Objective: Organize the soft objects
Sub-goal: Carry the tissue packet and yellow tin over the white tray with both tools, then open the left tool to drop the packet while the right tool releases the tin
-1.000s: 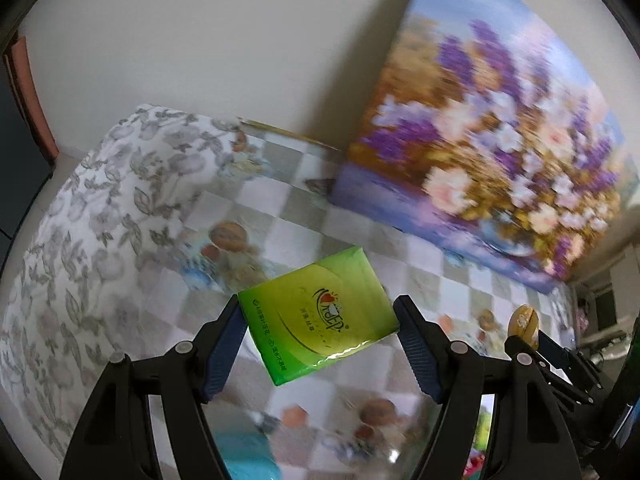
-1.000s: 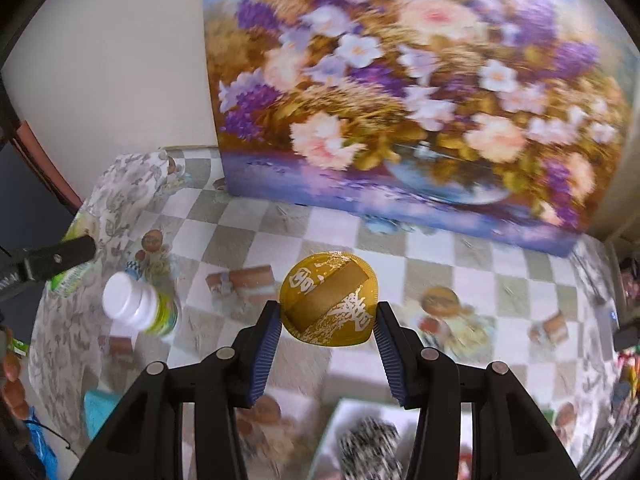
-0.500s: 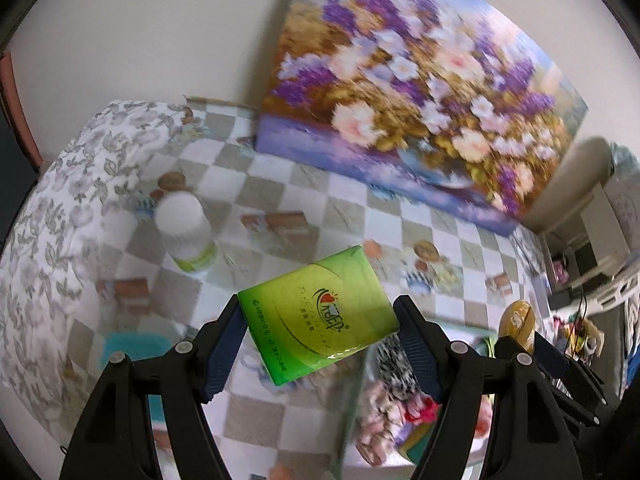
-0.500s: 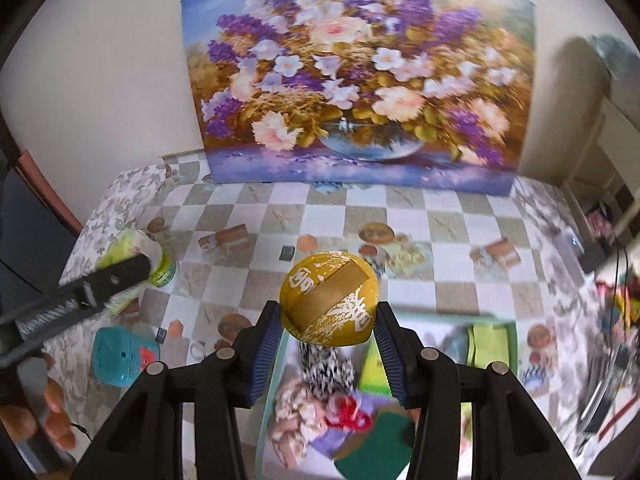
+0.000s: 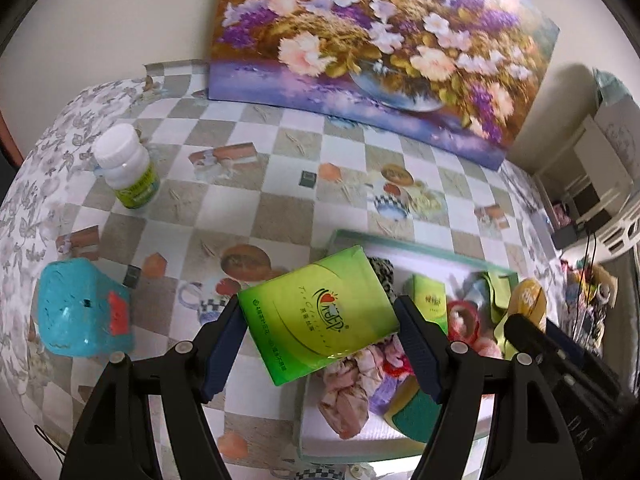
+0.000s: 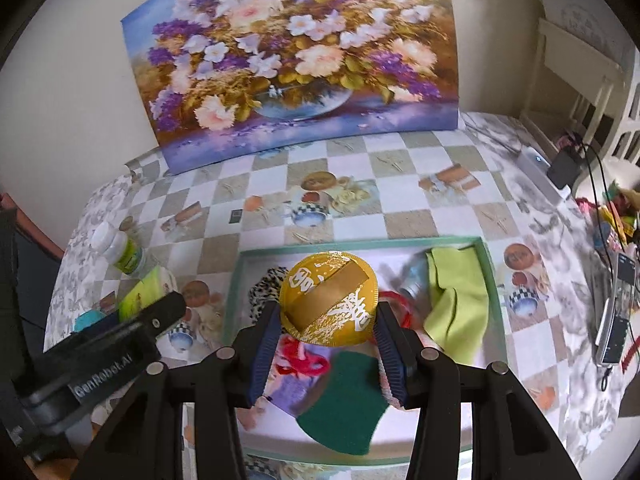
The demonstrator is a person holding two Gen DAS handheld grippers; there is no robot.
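Observation:
My left gripper is shut on a green tissue pack, held in the air over the left edge of a green-rimmed tray. The tray holds soft things: a leopard-print cloth, a pink floral scrunchie, a dark green pad, a lime cloth and red yarn. My right gripper is shut on a round gold pouch, hanging above the middle of the tray. In the left wrist view that pouch and the right gripper's body show at the right.
A white bottle with a green label and a teal plastic toy stand on the checkered tablecloth left of the tray. A flower painting leans on the wall behind. Cables and clutter lie at the right edge.
Both grippers moved to the right across the table with their loads, from the bare cloth at the left to over the tray. Neither grip changed.

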